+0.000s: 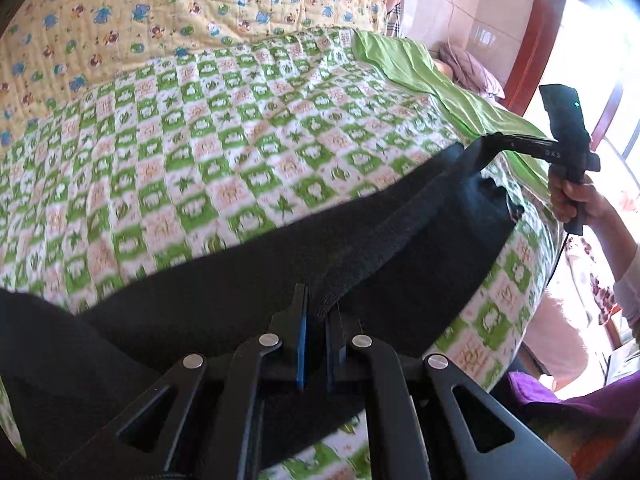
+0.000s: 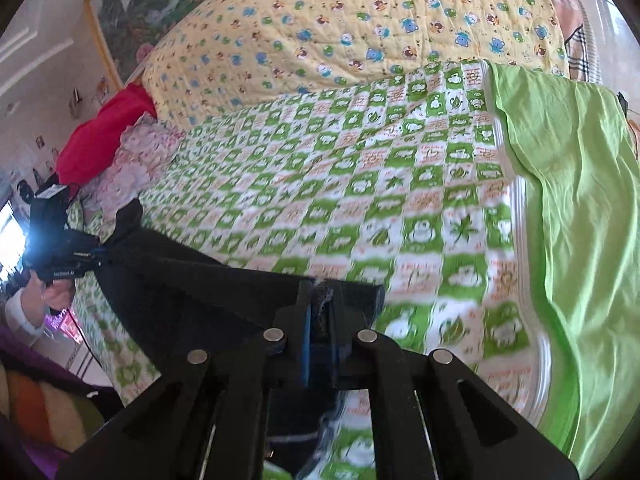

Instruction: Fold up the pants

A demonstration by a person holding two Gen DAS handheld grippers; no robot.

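Black pants hang stretched between my two grippers above a bed with a green-and-white checked blanket. My left gripper is shut on one end of the pants' edge. My right gripper is shut on the other end of the pants. In the left wrist view the right gripper shows at the far right, pinching the cloth. In the right wrist view the left gripper shows at the far left, holding the cloth. The lower part of the pants droops out of sight below.
A yellow cartoon-print quilt covers the bed's far part. A plain green sheet lies along the right side. A red pillow and a pink floral one sit at the left. A wooden window frame stands behind.
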